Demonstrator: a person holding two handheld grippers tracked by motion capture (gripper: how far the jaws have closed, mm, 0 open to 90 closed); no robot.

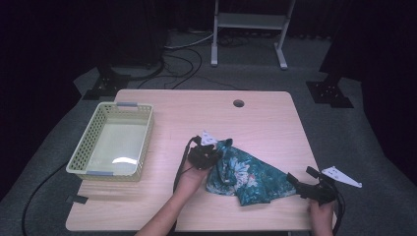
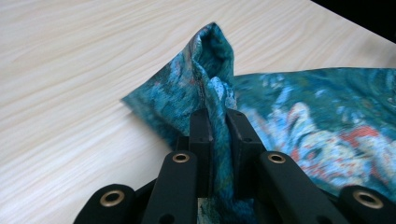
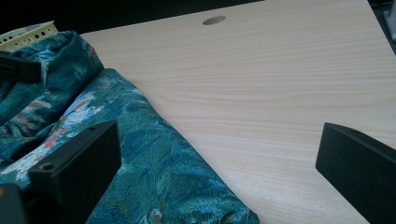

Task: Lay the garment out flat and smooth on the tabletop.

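Note:
A teal floral cloth (image 1: 248, 174) lies crumpled on the wooden table (image 1: 255, 118), near its front edge. My left gripper (image 1: 214, 151) is shut on the cloth's left corner, and the pinched fabric (image 2: 219, 116) stands up in a fold between the black jaws. At the cloth's right end, my right gripper (image 1: 299, 178) is open, its jaws wide apart just above the table. One of its fingers (image 3: 77, 168) hangs over the cloth (image 3: 154, 172), the other (image 3: 359, 165) over bare wood.
A pale green perforated basket (image 1: 114, 141) sits on the table's left side. A round cable hole (image 1: 238, 103) is near the far edge. Beyond the table stand a white frame (image 1: 248, 24) and floor cables.

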